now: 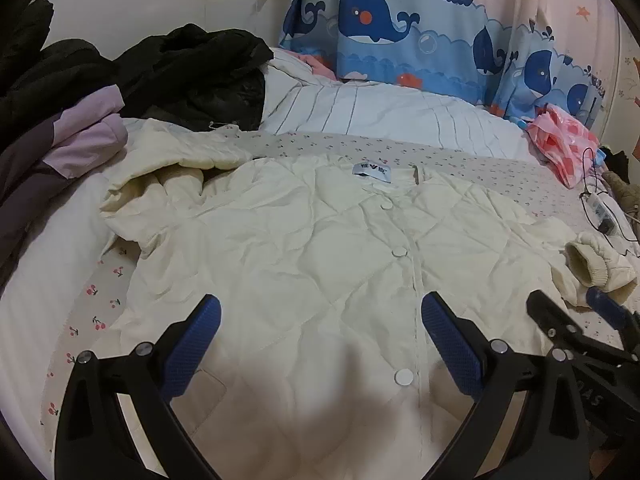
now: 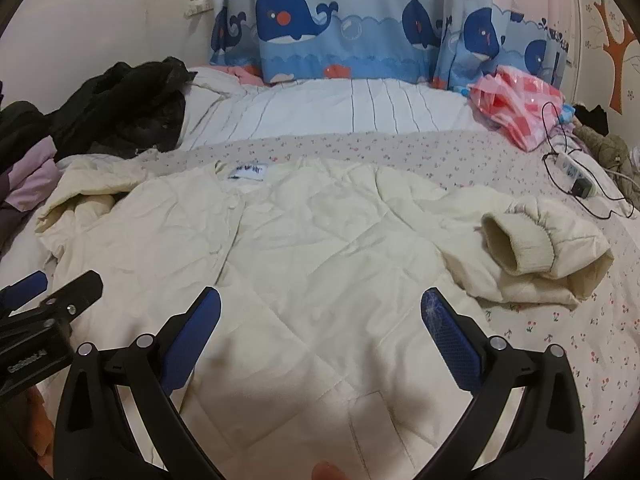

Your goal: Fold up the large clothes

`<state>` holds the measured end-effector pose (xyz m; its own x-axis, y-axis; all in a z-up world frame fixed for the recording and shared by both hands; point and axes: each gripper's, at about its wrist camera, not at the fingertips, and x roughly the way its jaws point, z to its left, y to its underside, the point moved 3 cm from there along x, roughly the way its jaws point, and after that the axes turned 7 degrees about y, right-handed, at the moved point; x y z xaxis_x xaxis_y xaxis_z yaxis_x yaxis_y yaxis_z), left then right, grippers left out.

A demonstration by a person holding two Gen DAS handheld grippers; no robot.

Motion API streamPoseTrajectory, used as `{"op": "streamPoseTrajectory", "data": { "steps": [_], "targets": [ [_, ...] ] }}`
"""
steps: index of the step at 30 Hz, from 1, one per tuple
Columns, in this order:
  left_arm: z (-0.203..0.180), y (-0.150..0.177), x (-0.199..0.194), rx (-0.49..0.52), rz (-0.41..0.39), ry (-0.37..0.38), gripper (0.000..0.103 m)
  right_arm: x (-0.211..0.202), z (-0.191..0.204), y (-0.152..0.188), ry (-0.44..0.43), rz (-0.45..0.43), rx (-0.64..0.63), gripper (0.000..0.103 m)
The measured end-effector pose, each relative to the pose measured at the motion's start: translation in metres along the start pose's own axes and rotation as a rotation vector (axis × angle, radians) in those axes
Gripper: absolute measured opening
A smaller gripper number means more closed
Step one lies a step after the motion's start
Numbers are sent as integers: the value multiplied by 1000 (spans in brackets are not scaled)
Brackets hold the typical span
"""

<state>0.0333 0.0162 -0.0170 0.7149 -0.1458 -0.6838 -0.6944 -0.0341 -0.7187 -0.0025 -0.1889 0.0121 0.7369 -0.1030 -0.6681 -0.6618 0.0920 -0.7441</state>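
Clutter rings the cream quilted jacket (image 1: 304, 248), which lies spread front-up on the bed (image 2: 560, 344): dark clothes (image 1: 192, 76) and a lilac garment (image 1: 84, 136) heaped at its left, a pink bag (image 2: 516, 108) and a power strip (image 2: 576, 180) beyond its right cuff (image 2: 516, 244) (label print unreadable). Left hand-held gripper (image 1: 320, 344) and right hand-held gripper (image 2: 320, 340) both hover wide apart above the hem, gripping nothing

The left tongs (image 1: 320, 316) are hovering wide open over a cream quilted jacket (image 1: 304, 248) lying buttoned on the bed (image 1: 500, 176); right of them, the right tongs (image 1: 572, 304) are apparently nearing its cuff (image 1: 592, 264).
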Motion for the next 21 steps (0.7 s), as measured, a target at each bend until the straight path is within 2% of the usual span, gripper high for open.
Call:
{"op": "streamPoseTrajectory", "data": {
  "steps": [5, 14, 18, 21],
  "targets": [
    [4, -3, 1, -11, -2, -9, 96, -9, -2, -3, -35, -61, 7, 97],
    [10, -5, 4, -44, 5, -1, 96, 14, 12, 15, -63, -86, -49, 97],
    [8, -4, 4, -28, 7, 1, 96, 35, 19, 33, -79, -26, -81, 97],
    [9, -3, 3, -29, 7, 2, 96, 52, 21, 44, -101, 80, -86, 97]
  ]
}}
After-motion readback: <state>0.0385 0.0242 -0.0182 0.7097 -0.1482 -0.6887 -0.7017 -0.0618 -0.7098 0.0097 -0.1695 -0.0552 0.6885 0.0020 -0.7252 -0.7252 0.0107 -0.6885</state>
